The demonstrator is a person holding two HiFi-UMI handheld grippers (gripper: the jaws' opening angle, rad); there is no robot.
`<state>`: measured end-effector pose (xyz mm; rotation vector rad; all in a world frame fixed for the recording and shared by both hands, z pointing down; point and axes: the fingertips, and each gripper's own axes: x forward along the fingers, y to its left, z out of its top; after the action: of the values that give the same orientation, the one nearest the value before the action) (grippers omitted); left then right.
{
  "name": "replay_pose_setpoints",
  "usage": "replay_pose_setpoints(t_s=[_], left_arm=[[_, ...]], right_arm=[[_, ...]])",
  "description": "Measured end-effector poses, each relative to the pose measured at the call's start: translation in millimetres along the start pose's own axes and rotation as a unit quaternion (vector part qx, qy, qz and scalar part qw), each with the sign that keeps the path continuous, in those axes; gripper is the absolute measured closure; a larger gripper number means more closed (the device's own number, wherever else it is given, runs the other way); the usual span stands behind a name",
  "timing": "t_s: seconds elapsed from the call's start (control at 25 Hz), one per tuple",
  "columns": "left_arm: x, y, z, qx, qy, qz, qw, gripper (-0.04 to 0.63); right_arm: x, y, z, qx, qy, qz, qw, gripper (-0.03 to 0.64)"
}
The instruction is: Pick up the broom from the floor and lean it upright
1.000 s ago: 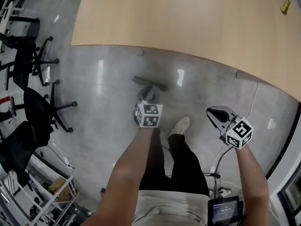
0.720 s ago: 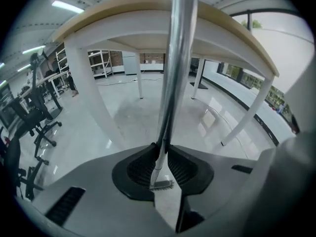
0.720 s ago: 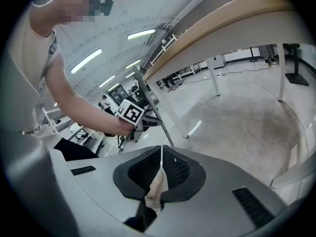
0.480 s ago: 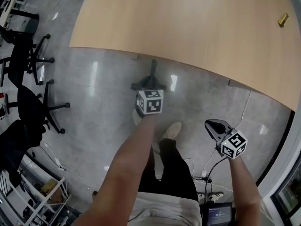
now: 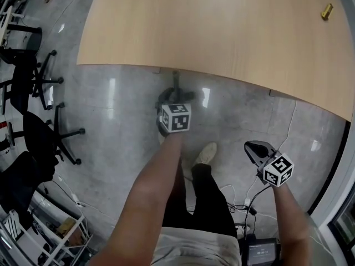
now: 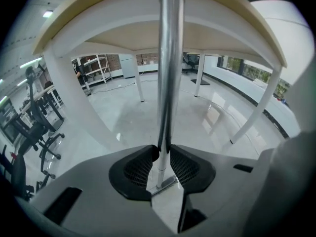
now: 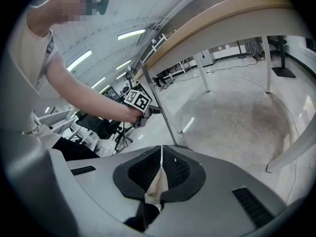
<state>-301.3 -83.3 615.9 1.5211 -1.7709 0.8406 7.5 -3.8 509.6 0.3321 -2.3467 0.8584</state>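
The broom stands upright, its metal handle [image 6: 170,58] rising to the underside edge of the wooden table [image 5: 222,26]. In the head view the handle [image 5: 176,82] meets the table edge and the dark broom head [image 5: 186,96] rests on the floor. My left gripper [image 6: 164,149] has the handle between its jaws, which have just been opening; the pads sit close beside the pole without pressing. From the right gripper view the slanted handle [image 7: 163,107] and the left gripper [image 7: 148,111] show. My right gripper [image 7: 160,151] is shut and empty, out to the right [image 5: 256,148].
Black office chairs [image 5: 39,132] stand at the left, with a white shelf rack at the lower left. Table legs [image 6: 74,102] rise under the top. A small yellow object [image 5: 326,10] lies on the table. Cables [image 5: 249,198] trail by the person's shoe [image 5: 206,153].
The left gripper has moved toward the table, and the broom handle has come upright against the table edge. The right gripper has shifted only slightly.
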Motion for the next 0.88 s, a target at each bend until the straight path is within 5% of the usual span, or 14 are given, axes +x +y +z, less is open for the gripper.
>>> replay_pose_setpoints(t_s=[0.36, 0.88], left_arm=[[-0.6, -5.0, 2.4, 0.057, -0.002, -0.004, 0.9984, 0.462], [-8.5, -18.7, 10.5, 0.083, -0.015, -0.017, 0.9963, 0.431]], right_arm=[[1.8, -1.0, -11.3, 0.006, 0.003, 0.003, 1.000, 0.598], [-5.1, -6.0, -8.0, 0.002, 0.003, 0.007, 1.000, 0.598]])
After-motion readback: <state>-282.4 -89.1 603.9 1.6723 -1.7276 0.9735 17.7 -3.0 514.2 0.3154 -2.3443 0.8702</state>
